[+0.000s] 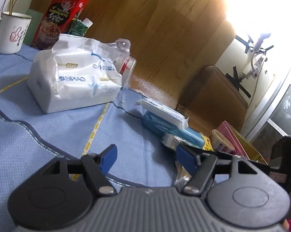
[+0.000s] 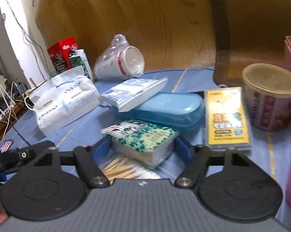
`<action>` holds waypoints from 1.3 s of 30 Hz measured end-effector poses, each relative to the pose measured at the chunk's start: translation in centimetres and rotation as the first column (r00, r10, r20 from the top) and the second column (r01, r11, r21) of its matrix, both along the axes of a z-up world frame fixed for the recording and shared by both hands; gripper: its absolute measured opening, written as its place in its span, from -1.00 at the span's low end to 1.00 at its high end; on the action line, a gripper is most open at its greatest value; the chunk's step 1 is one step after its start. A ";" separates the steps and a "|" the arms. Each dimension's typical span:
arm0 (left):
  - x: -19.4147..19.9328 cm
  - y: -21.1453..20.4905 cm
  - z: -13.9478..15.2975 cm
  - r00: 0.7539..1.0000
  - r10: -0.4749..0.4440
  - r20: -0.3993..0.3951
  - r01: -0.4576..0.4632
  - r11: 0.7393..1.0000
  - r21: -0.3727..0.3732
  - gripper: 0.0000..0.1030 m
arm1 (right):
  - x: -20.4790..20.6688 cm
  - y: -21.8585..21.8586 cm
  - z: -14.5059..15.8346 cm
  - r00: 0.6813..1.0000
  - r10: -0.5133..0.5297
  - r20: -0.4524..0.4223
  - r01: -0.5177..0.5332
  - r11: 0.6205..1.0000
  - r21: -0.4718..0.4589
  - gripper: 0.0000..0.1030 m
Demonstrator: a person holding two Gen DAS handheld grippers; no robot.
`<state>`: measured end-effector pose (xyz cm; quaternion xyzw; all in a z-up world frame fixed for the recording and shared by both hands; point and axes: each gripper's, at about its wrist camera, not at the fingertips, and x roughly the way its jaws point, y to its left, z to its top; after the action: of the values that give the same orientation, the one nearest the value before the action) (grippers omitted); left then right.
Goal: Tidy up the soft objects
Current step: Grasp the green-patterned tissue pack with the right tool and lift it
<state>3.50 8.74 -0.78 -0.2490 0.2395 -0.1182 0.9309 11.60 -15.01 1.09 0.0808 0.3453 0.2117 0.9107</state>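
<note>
Two grippers are at work, and we judge the step in hand to be the pick-up of a soft pack by our right gripper. Its blue fingers stand wide apart, one on either side of the small green-and-white patterned pocket tissue pack in clear wrap, which lies between them on the pale blue cloth. Whether the pads already touch the wrap we cannot tell, but they look not yet squeezed in. Just under the pack, nearer the gripper body, lie wooden-stemmed cotton swabs.

Beyond the fingertips sits the blue plastic oblong case, with a flat white-and-blue printed packet leaning on it. To the right of the fingers lies a yellow rectangular box. Far ahead to the left rests the large white plastic-wrapped tissue bag, the other soft thing we see.

Our left gripper hangs with its fingers wide and nothing between them, over the cloth; the large bag is well ahead and to its left.

Next, we think, the right fingers must close gently on the pack's sides, enough to grip the slippery wrap without crushing it, then lift clear of the swabs.
</note>
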 end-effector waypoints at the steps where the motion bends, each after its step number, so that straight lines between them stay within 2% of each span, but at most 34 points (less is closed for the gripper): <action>1: 0.0 0.0 -0.1 1.000 -0.001 0.002 0.001 1.000 0.001 0.37 | -0.7 -0.1 0.4 1.000 -0.007 0.016 0.007 1.000 0.001 0.21; 4: 0.0 0.3 -0.1 1.000 0.004 -0.005 -0.004 1.000 -0.008 0.39 | -3.1 -0.7 1.7 0.996 -0.044 0.077 0.044 0.999 -0.004 0.18; 7: 0.1 0.5 -0.2 1.000 0.005 -0.014 -0.005 1.000 -0.014 0.39 | -7.4 -2.6 3.1 0.983 -0.098 0.158 0.099 0.995 -0.001 0.17; 10: 0.3 0.4 -0.2 1.000 -0.001 -0.027 0.001 1.000 0.004 0.45 | -12.9 -4.5 3.9 0.941 -0.222 0.254 0.237 0.971 -0.028 0.18; 12: 0.6 -0.1 -0.2 0.999 -0.002 -0.046 0.004 1.000 0.031 0.49 | -16.0 -5.5 3.8 0.916 -0.290 0.277 0.306 0.952 -0.015 0.19; 14: 0.7 -0.5 -0.1 0.998 -0.002 -0.056 0.006 0.998 0.068 0.49 | -17.9 -5.8 2.9 0.904 -0.321 0.284 0.342 0.939 -0.029 0.19; 16: 0.7 -1.1 0.0 0.998 0.006 -0.055 0.001 0.993 0.114 0.49 | -18.7 -5.4 1.8 0.905 -0.321 0.279 0.350 0.935 -0.061 0.19; 18: 0.6 -1.7 0.0 0.998 0.024 -0.055 -0.014 0.986 0.165 0.49 | -19.1 -5.6 1.1 0.913 -0.308 0.266 0.333 0.941 -0.054 0.18; 23: 0.9 -3.3 0.2 0.996 0.052 -0.070 -0.030 0.959 0.283 0.51 | -19.8 -5.8 1.0 0.897 -0.265 0.353 0.315 0.944 -0.094 0.18; 27: 1.3 -4.7 0.3 0.995 0.053 -0.088 -0.016 0.926 0.377 0.60 | -20.0 -7.7 0.5 0.893 -0.264 0.365 0.311 0.947 -0.077 0.18; 33: 2.0 -5.7 0.2 0.993 0.041 -0.109 0.011 0.899 0.438 0.76 | -20.7 -10.0 0.3 0.871 -0.267 0.413 0.318 0.946 -0.061 0.18; 39: 2.8 -6.5 0.0 0.991 0.019 -0.130 0.045 0.881 0.471 0.92 | -19.9 -10.5 -0.3 0.880 -0.245 0.407 0.303 0.950 -0.082 0.17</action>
<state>6.29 2.28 -0.80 -0.0200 0.3234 -0.0460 0.9449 -8.28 -25.49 0.77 0.0196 0.1556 0.0670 0.9854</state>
